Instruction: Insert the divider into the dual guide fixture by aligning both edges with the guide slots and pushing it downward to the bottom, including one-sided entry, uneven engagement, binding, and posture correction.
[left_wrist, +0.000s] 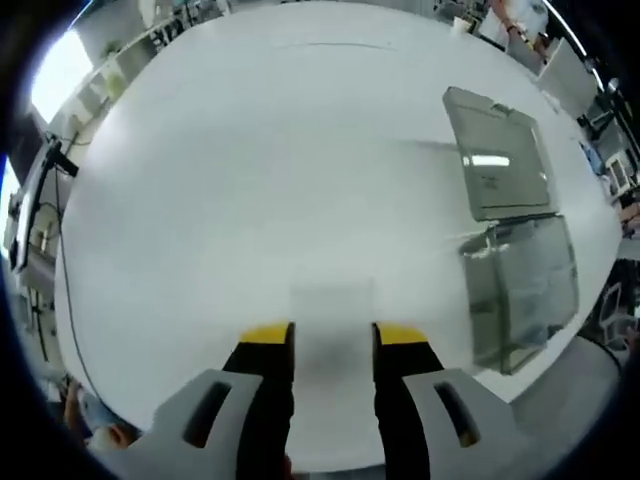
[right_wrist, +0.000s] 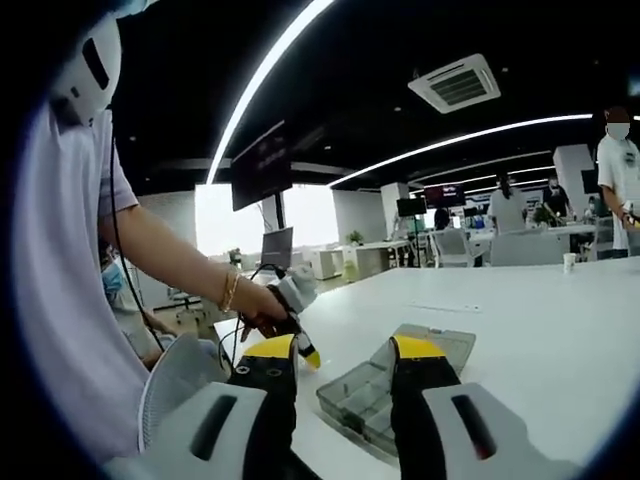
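In the left gripper view, the left gripper (left_wrist: 332, 333) points down over a broad white table (left_wrist: 260, 170). Its two black, yellow-tipped jaws stand apart, and between them sits a faint, pale translucent rectangle (left_wrist: 332, 300) (possibly the divider, though it is too blurred to say for sure, and whether the jaws touch it cannot be told). To the right and farther off on the table lies a clear plastic compartment box (left_wrist: 520, 290) with its hinged lid (left_wrist: 497, 155) thrown back flat; nothing stands between the jaws and the box.

In the right gripper view, the right gripper (right_wrist: 345, 350) is held low and near level, looking across the table (right_wrist: 540, 330) into the room. Its yellow-tipped jaws are parted with nothing between them. Just beyond the jaw tips lies the same clear compartment box (right_wrist: 365, 395), its lid (right_wrist: 440, 342) open on the far side. To the left, a person's bare forearm reaches forward, a bracelet at the wrist, and the hand (right_wrist: 262, 310) grips the handle of the left gripper (right_wrist: 300, 300), angled downward beside the box.

Farther back are desks, chairs, monitors, a ceiling air vent (right_wrist: 460, 85) and long light strips; people stand at the far right.
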